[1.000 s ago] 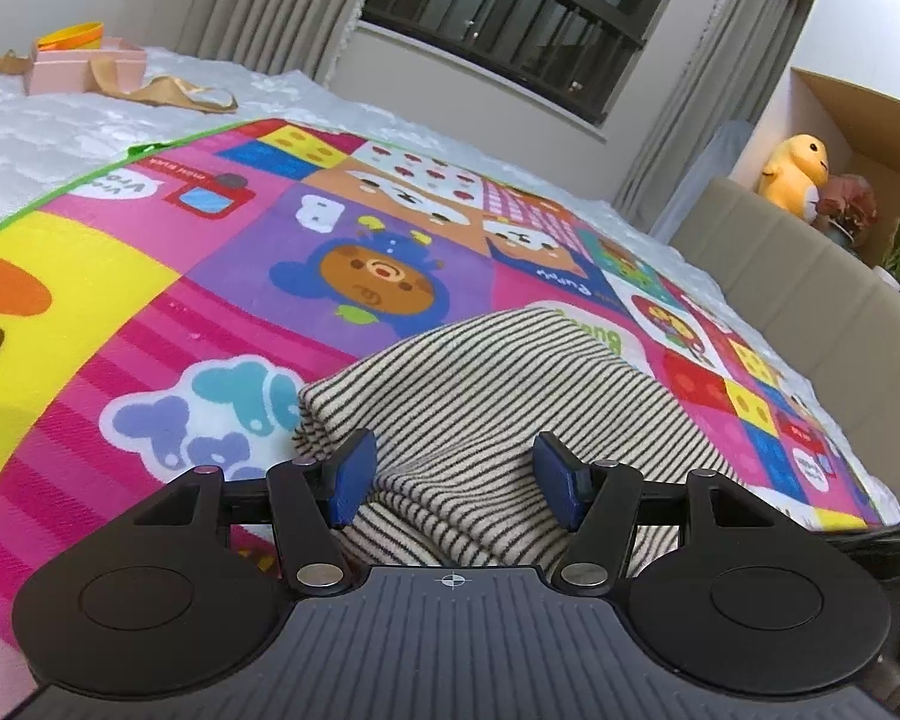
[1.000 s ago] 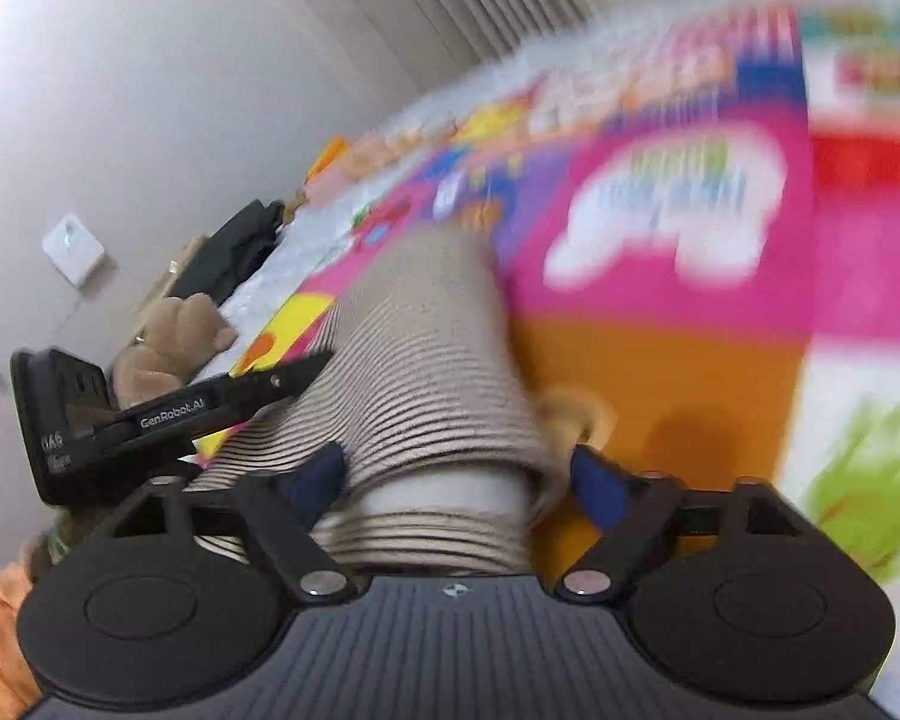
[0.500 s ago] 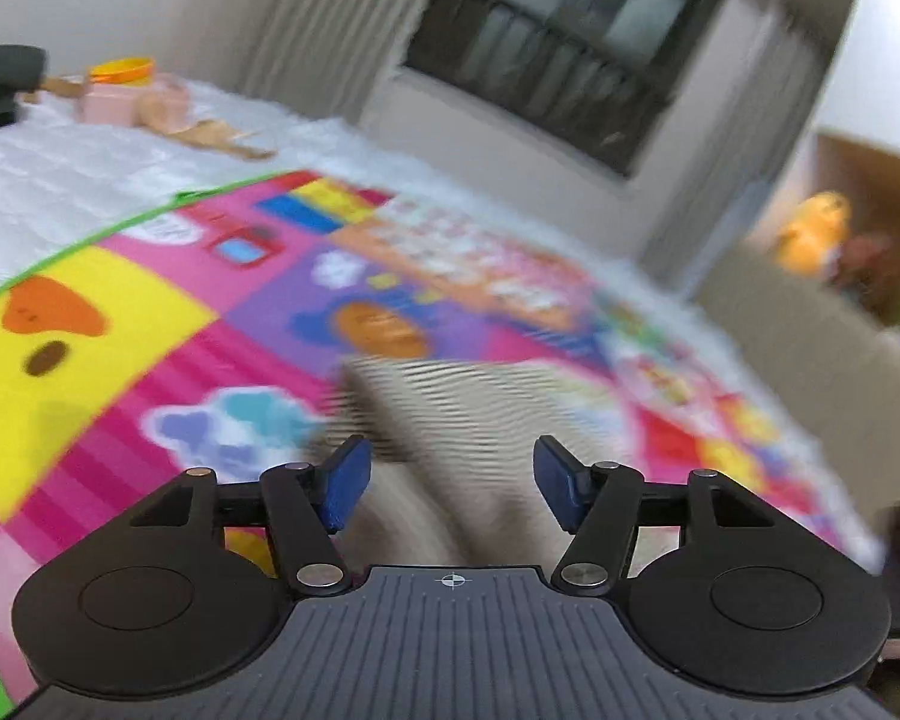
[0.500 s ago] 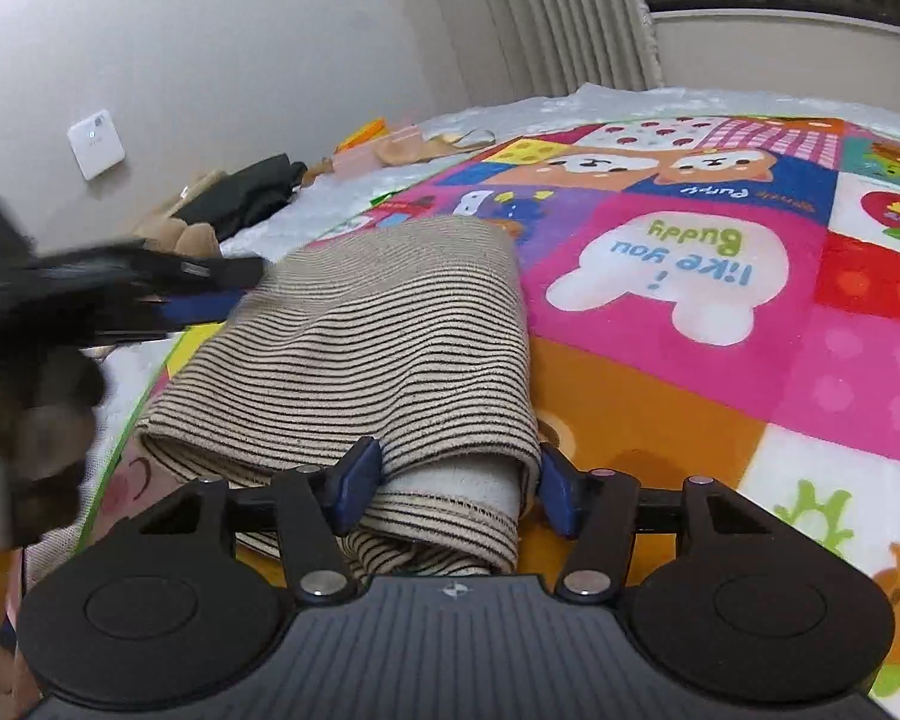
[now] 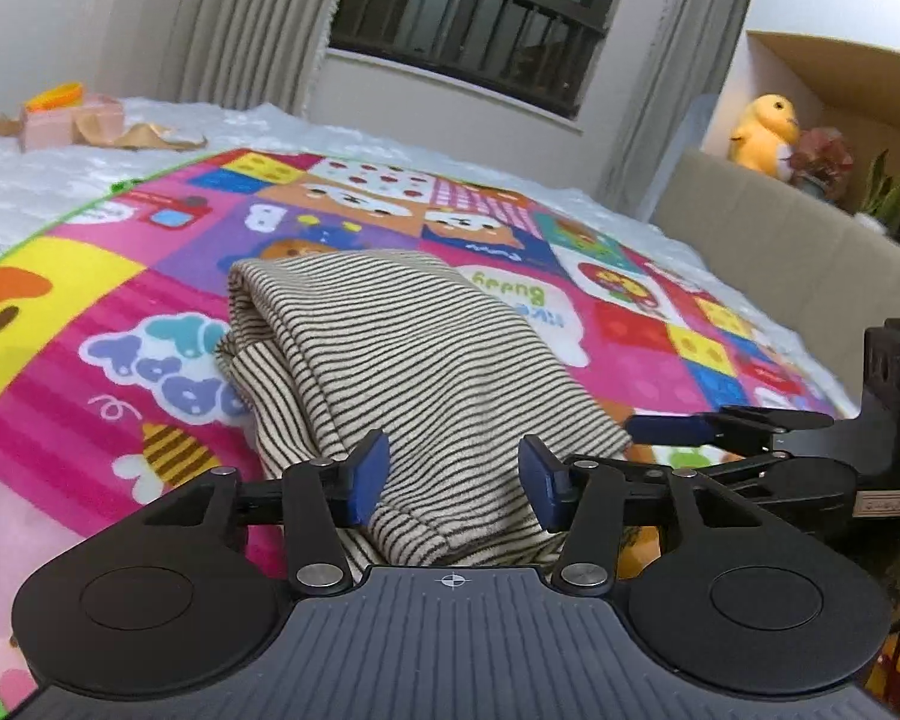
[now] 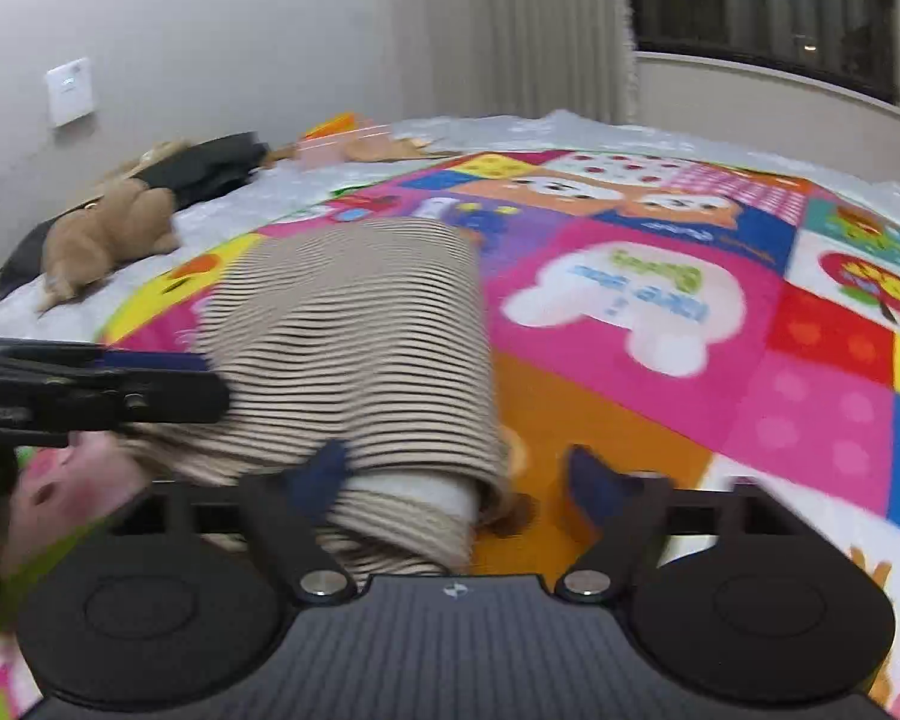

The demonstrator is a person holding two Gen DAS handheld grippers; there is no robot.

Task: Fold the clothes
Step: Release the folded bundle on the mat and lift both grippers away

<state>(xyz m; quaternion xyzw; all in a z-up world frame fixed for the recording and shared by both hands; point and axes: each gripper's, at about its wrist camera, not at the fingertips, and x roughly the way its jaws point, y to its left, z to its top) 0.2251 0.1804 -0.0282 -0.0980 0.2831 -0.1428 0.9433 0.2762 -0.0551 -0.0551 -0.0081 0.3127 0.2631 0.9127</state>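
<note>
Right gripper [image 6: 456, 480] wider (striped garment [image 5: 414, 360] folded)

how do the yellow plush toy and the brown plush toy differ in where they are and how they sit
The yellow plush toy sits upright on a ledge behind the headboard; the brown plush toy lies slumped on the white bedspread. One is bright yellow, the other tan. Both sit off the colourful mat.

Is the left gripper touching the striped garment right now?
Cannot tell. In the left wrist view, the left gripper is open around the striped garment's near edge, but no contact or gap shows plainly.
</note>
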